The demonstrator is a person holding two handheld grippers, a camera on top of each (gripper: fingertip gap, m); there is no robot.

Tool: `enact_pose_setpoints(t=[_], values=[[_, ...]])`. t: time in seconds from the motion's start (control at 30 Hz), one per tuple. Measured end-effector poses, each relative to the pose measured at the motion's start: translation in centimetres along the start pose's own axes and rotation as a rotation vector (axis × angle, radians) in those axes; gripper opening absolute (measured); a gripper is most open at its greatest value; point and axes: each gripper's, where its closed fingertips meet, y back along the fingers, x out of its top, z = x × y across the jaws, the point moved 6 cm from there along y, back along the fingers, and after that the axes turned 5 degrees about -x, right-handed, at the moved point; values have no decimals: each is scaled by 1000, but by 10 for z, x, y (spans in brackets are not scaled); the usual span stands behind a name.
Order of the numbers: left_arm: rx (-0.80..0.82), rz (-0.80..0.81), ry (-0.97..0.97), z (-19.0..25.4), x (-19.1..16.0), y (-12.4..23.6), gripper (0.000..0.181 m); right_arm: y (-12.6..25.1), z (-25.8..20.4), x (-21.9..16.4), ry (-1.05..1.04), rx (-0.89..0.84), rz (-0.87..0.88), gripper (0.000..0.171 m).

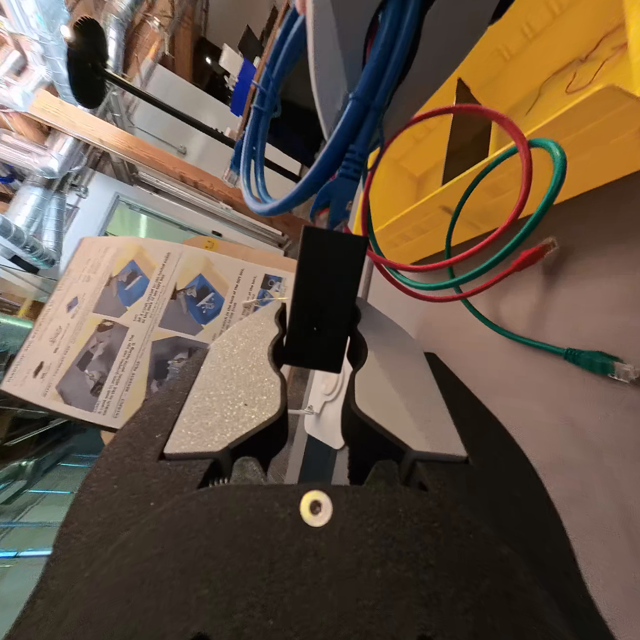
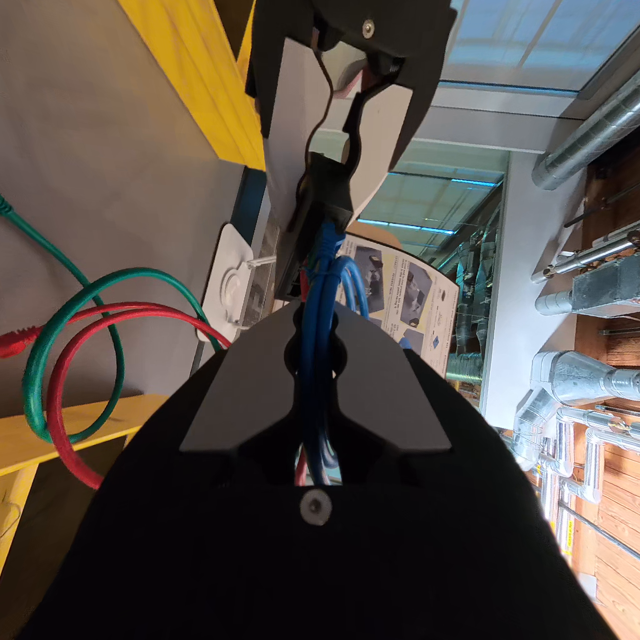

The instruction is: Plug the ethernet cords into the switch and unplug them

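Note:
My left gripper [image 1: 320,322] is shut on a small black switch [image 1: 325,298] and holds it in the air. It shows at the top of the right wrist view [image 2: 332,166] with the switch [image 2: 322,194]. A bundled blue ethernet cord [image 1: 360,104] has one plug in the switch [image 1: 343,201]; its other plug [image 1: 231,169] hangs free. My right gripper [image 2: 316,322] is shut on the blue cord [image 2: 317,346] just behind the switch. A red cord [image 1: 450,114] and a green cord [image 1: 550,180] loop from the switch onto the table. Their far plugs, red [image 1: 533,252] and green [image 1: 602,363], lie loose.
The grey table [image 1: 519,450] carries a yellow bin [image 1: 519,104], also in the right wrist view [image 2: 207,69]. A printed instruction sheet [image 1: 121,329] stands in a white holder [image 2: 228,287] at the table edge. Ducts and wooden beams lie beyond. There is about 7 cm between the tips of the two grippers.

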Motion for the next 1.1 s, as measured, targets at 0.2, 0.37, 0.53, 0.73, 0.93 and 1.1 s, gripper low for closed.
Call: enact_pose_setpoints(t=[0.2,0.37,0.53,0.73,0.93,1.1], values=[[-50,32,-29,10,0,-10,29,-1,-4,3,-3,26,33,12],[-74,136,-6,9,5,-4,29,3,0,5,-30,14,60,11],[-12,122,-10,7,5,-9,33,3,1,5,-17,6,39,11],[26,62,-57,7,6,-15,30,1,-1,1,-21,7,35,12],[74,-7,-71,4,6,-16,30,-1,2,-7,-57,-37,15,25],[85,-17,-66,2,2,-16,30,19,16,5,-281,7,184,29]])
